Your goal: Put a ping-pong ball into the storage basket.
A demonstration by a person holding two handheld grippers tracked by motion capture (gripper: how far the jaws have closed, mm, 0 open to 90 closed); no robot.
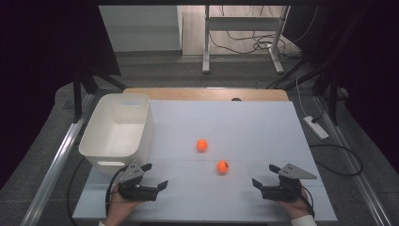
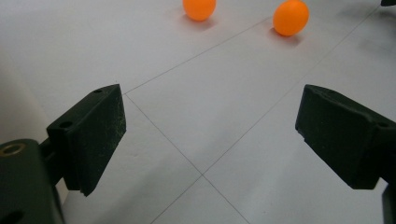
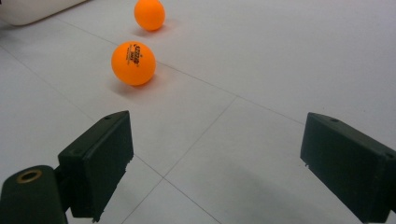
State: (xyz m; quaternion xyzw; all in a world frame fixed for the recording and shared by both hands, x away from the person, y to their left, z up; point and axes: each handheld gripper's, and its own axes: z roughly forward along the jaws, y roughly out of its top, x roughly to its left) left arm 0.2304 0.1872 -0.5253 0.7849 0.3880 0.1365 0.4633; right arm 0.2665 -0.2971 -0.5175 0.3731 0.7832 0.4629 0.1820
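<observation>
A dim room with a grey floor is seen in the high view, with metal desk legs and loose cables at the back and a white power strip [image 1: 315,127] lying on the floor at the right. In the middle stands a table covered by a white board [image 1: 244,122] marked with thin ruled lines, with a strip of wooden edge showing at its far side.

At the left of the board a white rectangular plastic bin [image 1: 116,130] with a handle slot is set; nothing is seen inside it. Two small orange table-tennis balls rest on the bare board, well apart from the bin. The farther orange ball [image 1: 202,145] lies near the board's centre, and the nearer orange ball with dark printed lettering [image 1: 222,166] lies closer to the person and slightly to the right, near the first but not touching it.

The left gripper [image 1: 149,176], black with a grey three-cornered plate on top, is held low over the near left part of the board, just in front of the bin's near wall. Its jaws are spread wide and nothing lies between them; in the left gripper view both balls are seen far ahead.

The right gripper [image 1: 263,176] is held at the near right, pointed toward the middle of the board. Its jaws are likewise released and empty. In the right gripper view the lettered ball [image 3: 133,63] is seen ahead and to the left of the jaws, with the plain ball [image 3: 149,14] beyond it.
</observation>
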